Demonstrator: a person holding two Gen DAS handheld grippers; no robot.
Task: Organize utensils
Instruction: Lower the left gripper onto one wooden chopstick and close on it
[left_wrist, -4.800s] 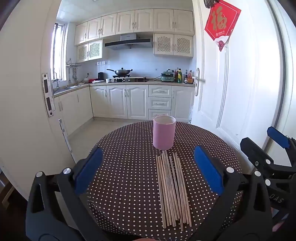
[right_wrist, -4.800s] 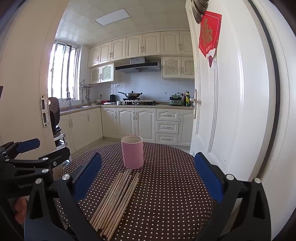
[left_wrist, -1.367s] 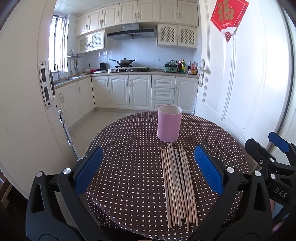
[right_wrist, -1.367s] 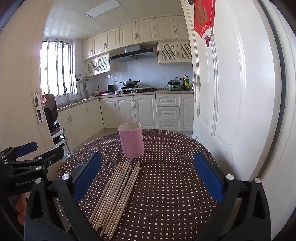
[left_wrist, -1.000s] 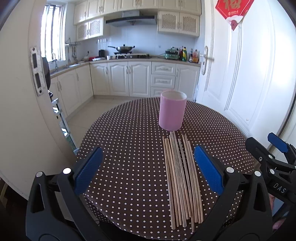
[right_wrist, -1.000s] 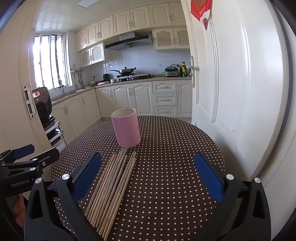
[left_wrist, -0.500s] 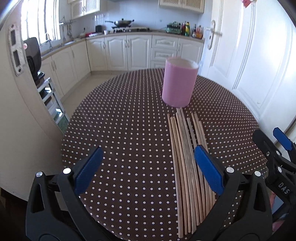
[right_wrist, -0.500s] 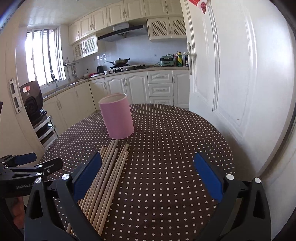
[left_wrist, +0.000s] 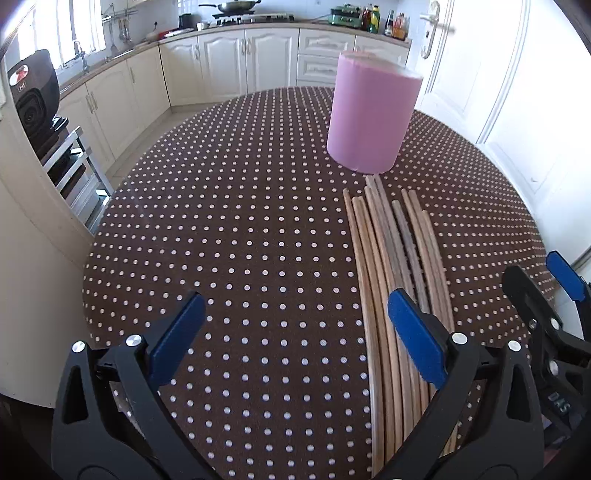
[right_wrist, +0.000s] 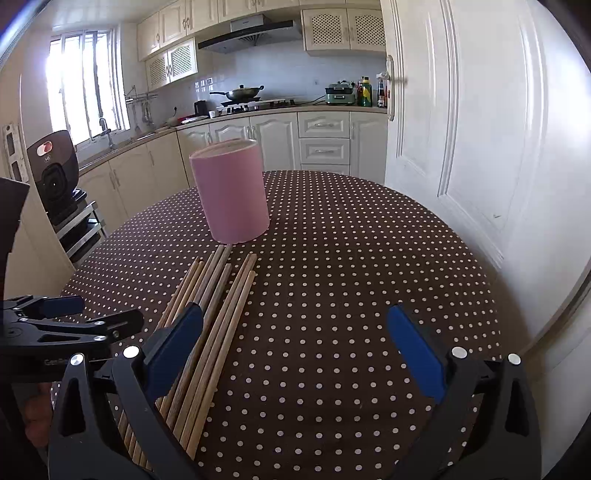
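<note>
On polka-dot table (left_wrist: 240, 240), kitchen cabinets (right_wrist: 325, 140) behind.

wooden chopsticks (left_wrist: 391, 258) lie flat in a row, tips just beside an upright pink cup (left_wrist: 371, 114).

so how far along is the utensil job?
Nothing looks done: all the chopsticks lie flat on the table in front of the pink cup. Nothing is in hand; the left gripper and right gripper are open above the table, flanking the bundle. Left: picking up the chopsticks and standing them in the cup.
</note>
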